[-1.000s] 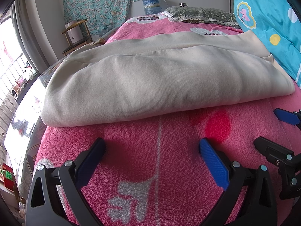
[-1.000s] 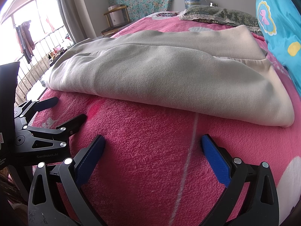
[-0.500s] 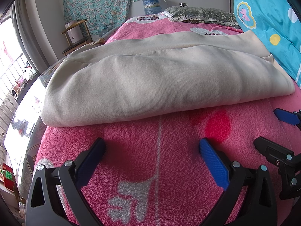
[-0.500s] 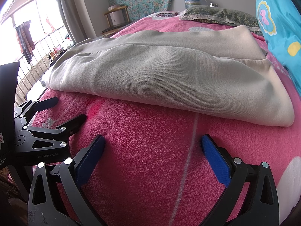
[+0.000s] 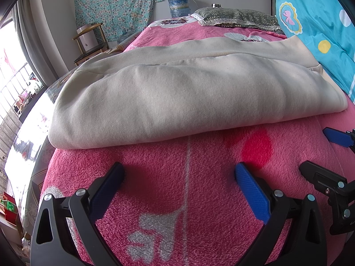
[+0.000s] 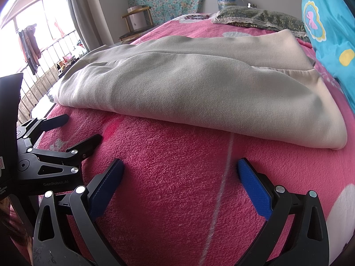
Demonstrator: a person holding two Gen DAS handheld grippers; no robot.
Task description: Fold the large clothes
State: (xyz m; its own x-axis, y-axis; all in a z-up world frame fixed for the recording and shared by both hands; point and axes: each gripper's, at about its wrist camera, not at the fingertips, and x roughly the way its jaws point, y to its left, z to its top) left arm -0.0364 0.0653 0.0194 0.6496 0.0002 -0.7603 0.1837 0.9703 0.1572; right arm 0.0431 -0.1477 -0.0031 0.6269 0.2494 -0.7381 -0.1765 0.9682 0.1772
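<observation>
A large beige garment lies folded in a long flat bundle across the pink bed cover; it also shows in the right wrist view. My left gripper is open and empty, resting low on the cover just short of the garment's near folded edge. My right gripper is open and empty too, the same short distance from that edge. Each gripper shows at the edge of the other's view: the right gripper at the right side, the left gripper at the left side.
A turquoise quilt is piled at the right. A grey pillow lies at the far end of the bed. A wooden chair with a white box stands by the wall. The bed's left edge drops off toward a window.
</observation>
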